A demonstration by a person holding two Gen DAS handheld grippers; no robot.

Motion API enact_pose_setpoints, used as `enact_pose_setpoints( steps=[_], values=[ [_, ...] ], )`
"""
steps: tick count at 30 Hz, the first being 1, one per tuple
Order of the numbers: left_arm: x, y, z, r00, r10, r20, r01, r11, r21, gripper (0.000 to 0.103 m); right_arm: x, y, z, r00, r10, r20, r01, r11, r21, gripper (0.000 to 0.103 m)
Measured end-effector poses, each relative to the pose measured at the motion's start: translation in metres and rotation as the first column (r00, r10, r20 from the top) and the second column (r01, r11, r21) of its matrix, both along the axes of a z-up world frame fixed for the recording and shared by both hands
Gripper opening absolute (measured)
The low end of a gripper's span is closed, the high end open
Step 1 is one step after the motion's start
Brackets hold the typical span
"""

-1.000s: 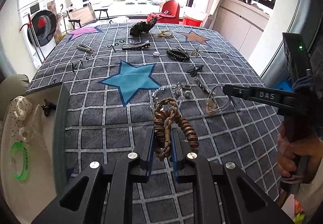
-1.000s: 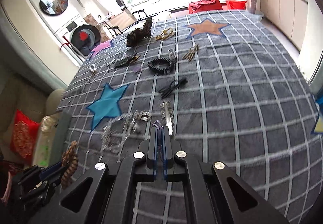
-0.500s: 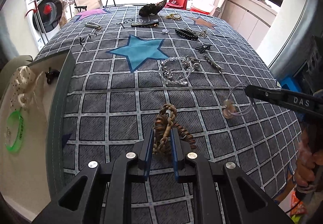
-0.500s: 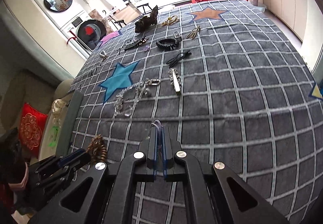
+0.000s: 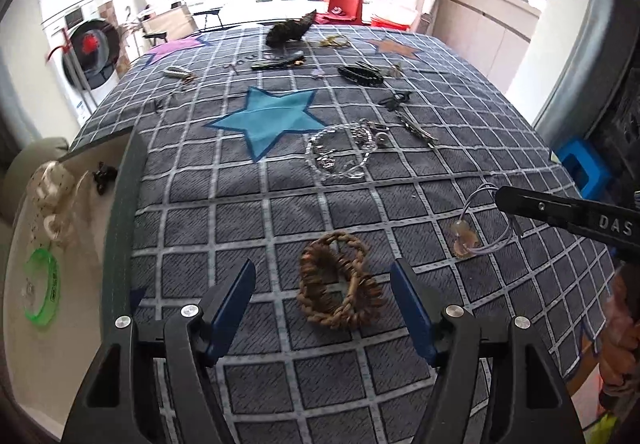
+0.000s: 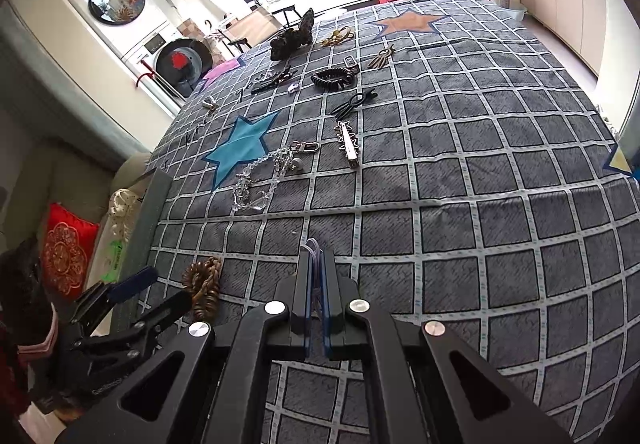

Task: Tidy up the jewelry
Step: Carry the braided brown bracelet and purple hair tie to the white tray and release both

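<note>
Checkered worktop [image 5: 400, 376] now carries the braided wooden bracelet [image 5: 338, 284], released by the left gripper's [image 5: 324, 296] parted fingers; the right gripper [image 6: 316, 276] stays clamped on a thin cord loop [image 5: 476, 220].

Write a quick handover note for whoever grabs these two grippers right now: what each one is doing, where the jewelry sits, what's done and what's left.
Left gripper: open, the brown beaded bracelet lies on the checked cloth between its fingers, not held.
Right gripper: shut on a thin purple cord with a pale bead.
Tray at the left edge holds a green bangle, a small black clip and a white piece.
Left: bracelet, cord, crystal chain and the clips and hair ties farther back all lie outside the tray.
</note>
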State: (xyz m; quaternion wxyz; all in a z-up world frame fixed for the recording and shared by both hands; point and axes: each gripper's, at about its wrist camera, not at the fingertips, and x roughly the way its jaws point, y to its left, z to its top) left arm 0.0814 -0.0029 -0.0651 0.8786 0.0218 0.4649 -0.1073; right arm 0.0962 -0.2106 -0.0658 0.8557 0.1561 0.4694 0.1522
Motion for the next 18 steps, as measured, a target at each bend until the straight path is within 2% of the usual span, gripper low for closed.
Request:
enact_pose_setpoints(
  steps=[1,2,3,6,7,10,18],
  values=[
    [0.004,-0.005,-0.001,1.000,-0.016,-0.002,0.016,1.000,0.009,0.071,-0.001,0.000,0.000,1.000,-0.001,-0.001,0.001,1.000,0.000,0.004],
    [0.006,-0.009,-0.002,1.000,-0.029,-0.006,0.029,0.999,0.019,0.066,-0.002,0.000,-0.001,1.000,-0.002,-0.002,0.002,1.000,0.001,0.004],
    [0.008,-0.012,-0.003,0.999,-0.038,-0.009,0.038,0.999,0.024,0.054,-0.002,-0.001,-0.001,1.000,-0.003,-0.003,0.003,1.000,0.002,0.004],
    [0.016,-0.023,-0.008,0.997,-0.067,-0.032,0.068,0.997,0.045,0.042,-0.004,-0.003,-0.002,1.000,-0.006,-0.007,0.006,1.000,0.006,0.004],
    [0.018,-0.027,-0.011,0.996,-0.079,-0.045,0.081,0.995,0.051,0.032,-0.004,-0.004,-0.002,1.000,-0.008,-0.008,0.008,1.000,0.008,0.004],
    [0.021,-0.030,-0.015,0.995,-0.089,-0.053,0.093,0.993,0.070,0.011,-0.005,-0.007,-0.003,1.000,-0.012,-0.011,0.013,1.000,0.013,0.004],
    [0.011,-0.003,0.009,0.999,-0.036,0.005,0.037,0.999,-0.034,0.010,-0.011,-0.009,0.000,1.000,-0.017,0.000,0.017,0.999,0.029,0.004]
  ],
)
